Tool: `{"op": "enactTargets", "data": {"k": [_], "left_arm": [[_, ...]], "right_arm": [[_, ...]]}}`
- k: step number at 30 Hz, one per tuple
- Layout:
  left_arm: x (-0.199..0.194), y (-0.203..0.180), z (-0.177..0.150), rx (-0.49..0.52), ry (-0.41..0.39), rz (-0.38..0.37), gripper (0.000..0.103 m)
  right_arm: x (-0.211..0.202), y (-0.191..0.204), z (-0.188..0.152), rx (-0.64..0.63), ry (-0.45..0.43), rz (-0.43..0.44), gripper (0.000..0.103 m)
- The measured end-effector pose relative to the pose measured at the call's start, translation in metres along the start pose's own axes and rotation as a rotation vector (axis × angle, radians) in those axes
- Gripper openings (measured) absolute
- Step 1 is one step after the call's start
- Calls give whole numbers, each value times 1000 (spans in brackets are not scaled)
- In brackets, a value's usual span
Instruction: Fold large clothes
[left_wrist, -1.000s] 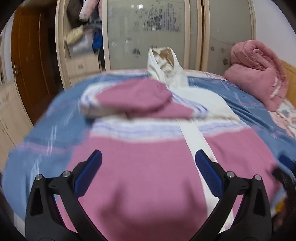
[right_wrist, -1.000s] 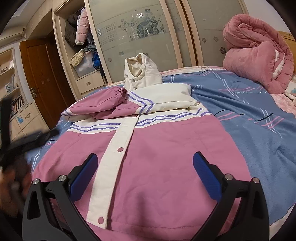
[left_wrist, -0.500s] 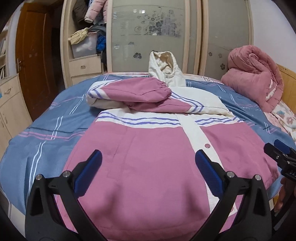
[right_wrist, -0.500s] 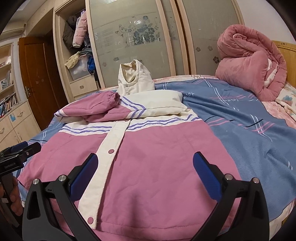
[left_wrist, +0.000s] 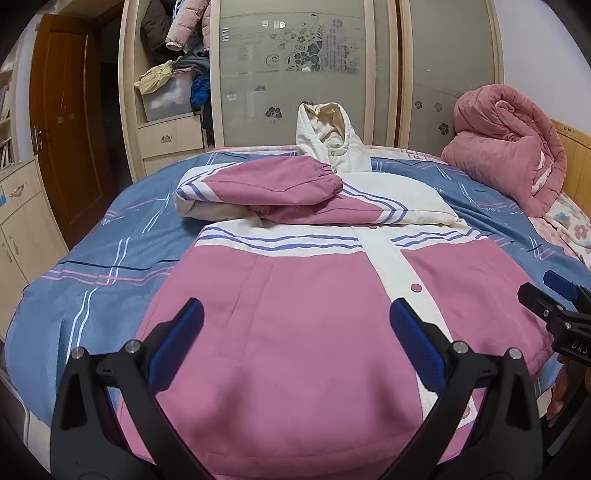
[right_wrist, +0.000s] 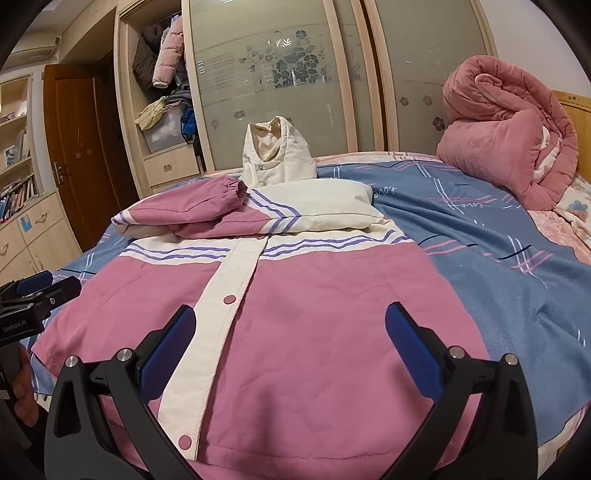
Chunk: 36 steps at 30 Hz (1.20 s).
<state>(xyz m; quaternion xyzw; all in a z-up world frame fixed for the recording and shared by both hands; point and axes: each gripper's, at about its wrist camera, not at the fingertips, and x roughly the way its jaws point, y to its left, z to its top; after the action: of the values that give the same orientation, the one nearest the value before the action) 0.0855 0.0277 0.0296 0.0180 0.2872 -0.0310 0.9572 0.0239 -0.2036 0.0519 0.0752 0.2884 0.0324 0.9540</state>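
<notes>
A large pink and cream hooded jacket (left_wrist: 295, 295) lies front up on the bed, and it also shows in the right wrist view (right_wrist: 332, 314). Both sleeves (left_wrist: 273, 184) are folded across the chest, and the cream hood (left_wrist: 332, 140) stands up at the far end. My left gripper (left_wrist: 295, 332) is open and empty above the jacket's lower left half. My right gripper (right_wrist: 291, 339) is open and empty above the lower right half. Each gripper shows at the edge of the other's view.
The bed has a blue striped cover (right_wrist: 498, 258). A rolled pink quilt (right_wrist: 509, 129) sits at the far right by the headboard. A wardrobe with frosted sliding doors (left_wrist: 303, 66) and open shelves of clothes (left_wrist: 170, 81) stands behind the bed. A brown door (left_wrist: 66, 129) is at the left.
Both grippers have drawn back toward the jacket's hem and steadied. The jacket has not moved. Both grippers stayed open.
</notes>
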Motion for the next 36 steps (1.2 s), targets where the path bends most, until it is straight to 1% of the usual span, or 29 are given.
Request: {"op": "enactTargets", "data": {"k": [11, 20, 24, 27, 29, 31, 36], "left_arm": [[1, -4, 1, 10, -9, -8, 101], [-2, -10, 3, 14, -19, -34, 101], [-2, -8, 6, -11, -25, -46, 101], [2, -7, 9, -35, -23, -41, 101], [2, -7, 11, -49, -25, -56, 101], [-1, -8, 13, -46, -43, -59, 101], [-5, -5, 17, -37, -73, -45, 101]], "right_arm": [[-1, -6, 1, 11, -4, -9, 102], [-2, -9, 0, 6, -14, -18, 102], [-3, -8, 0, -5, -47, -46, 102], [0, -6, 5, -11, -45, -65, 102], [1, -4, 15, 15, -47, -47, 102], [0, -2, 27, 36, -46, -16, 102], [7, 5, 71, 101, -25, 105, 102]]}}
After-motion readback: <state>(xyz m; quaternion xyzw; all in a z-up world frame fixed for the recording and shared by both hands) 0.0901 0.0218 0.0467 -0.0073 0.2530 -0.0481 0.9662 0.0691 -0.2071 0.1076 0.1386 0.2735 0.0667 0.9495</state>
